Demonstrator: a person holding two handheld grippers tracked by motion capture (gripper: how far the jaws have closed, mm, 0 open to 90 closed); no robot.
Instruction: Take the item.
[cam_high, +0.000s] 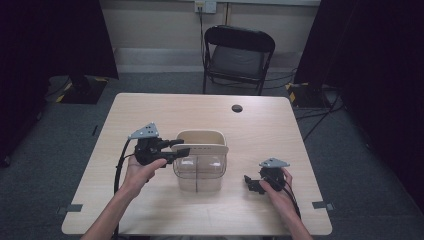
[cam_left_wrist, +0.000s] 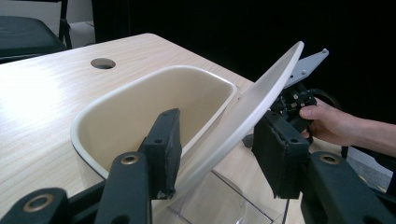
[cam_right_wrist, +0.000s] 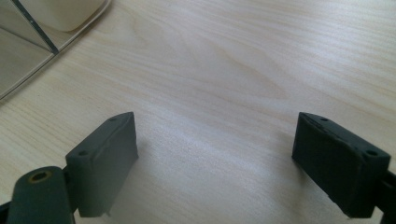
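Note:
A small bin (cam_high: 199, 170) stands mid-table, with a clear lower body and a cream upper rim (cam_left_wrist: 140, 88). Its flat cream lid (cam_left_wrist: 252, 107) is tilted up on edge over the opening. My left gripper (cam_left_wrist: 222, 154) reaches in from the bin's left (cam_high: 181, 147), its two pads closed against the lid from either side. My right gripper (cam_high: 248, 182) rests low over the table to the right of the bin. It is open (cam_right_wrist: 215, 158), with bare wood between its pads. A corner of the bin (cam_right_wrist: 28, 42) shows at the top left of the right gripper view.
A black folding chair (cam_high: 239, 52) stands beyond the table's far edge. A round cable hole (cam_high: 237, 108) lies in the tabletop behind the bin. Dark curtains hang on both sides, and tape marks sit near the front corners of the table (cam_high: 150, 210).

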